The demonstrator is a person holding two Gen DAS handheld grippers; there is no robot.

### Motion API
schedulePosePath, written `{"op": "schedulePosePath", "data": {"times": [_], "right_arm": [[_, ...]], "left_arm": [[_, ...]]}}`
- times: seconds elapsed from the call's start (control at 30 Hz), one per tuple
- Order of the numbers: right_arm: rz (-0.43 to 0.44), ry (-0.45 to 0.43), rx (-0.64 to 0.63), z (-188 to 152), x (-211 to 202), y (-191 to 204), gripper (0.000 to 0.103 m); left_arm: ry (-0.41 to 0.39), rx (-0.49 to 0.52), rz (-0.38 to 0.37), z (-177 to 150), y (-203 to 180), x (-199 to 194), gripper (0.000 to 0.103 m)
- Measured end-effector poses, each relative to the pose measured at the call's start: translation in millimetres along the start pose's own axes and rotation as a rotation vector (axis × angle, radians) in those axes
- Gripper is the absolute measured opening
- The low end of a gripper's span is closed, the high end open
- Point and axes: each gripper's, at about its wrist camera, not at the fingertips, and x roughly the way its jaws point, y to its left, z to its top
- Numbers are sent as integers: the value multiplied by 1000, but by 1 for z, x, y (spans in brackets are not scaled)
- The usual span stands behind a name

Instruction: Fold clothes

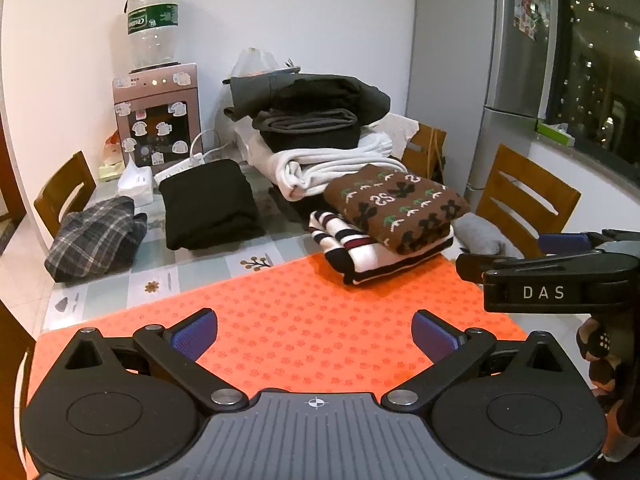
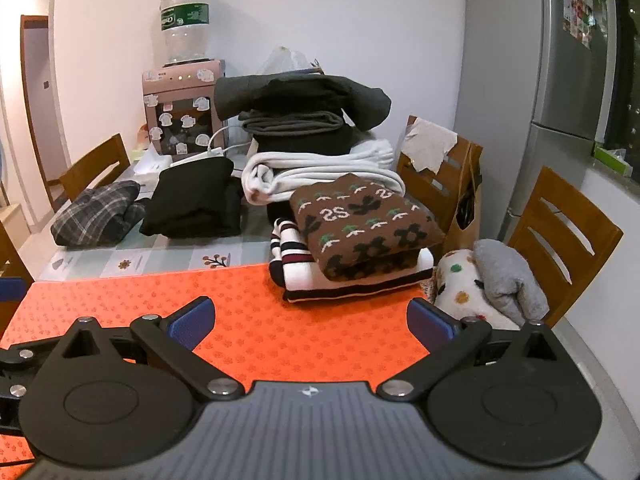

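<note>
Both tongs are hanging wide open and empty over the bare orange mat point(image 1: 320, 320): left gripper point(image 1: 315, 334), right gripper point(image 2: 311, 326). Folded stacks are sitting mid-frame. Probably the next garment is the plaid shirt point(image 1: 94, 238), crumpled at left, needing fetching and spreading.

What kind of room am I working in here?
Probably a home dining area: a tall silver fridge, wooden slat-back chairs around the table, and a pink water dispenser with an upturned bottle.
</note>
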Motion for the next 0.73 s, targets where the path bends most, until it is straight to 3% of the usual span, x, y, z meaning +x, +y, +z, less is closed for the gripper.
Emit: {"op": "schedulePosePath", "data": {"times": [0.73], "right_arm": [[38,4,-32,6,5,8,103]], "left_arm": [[0,-43,56,-4,3,-11,103]]}}
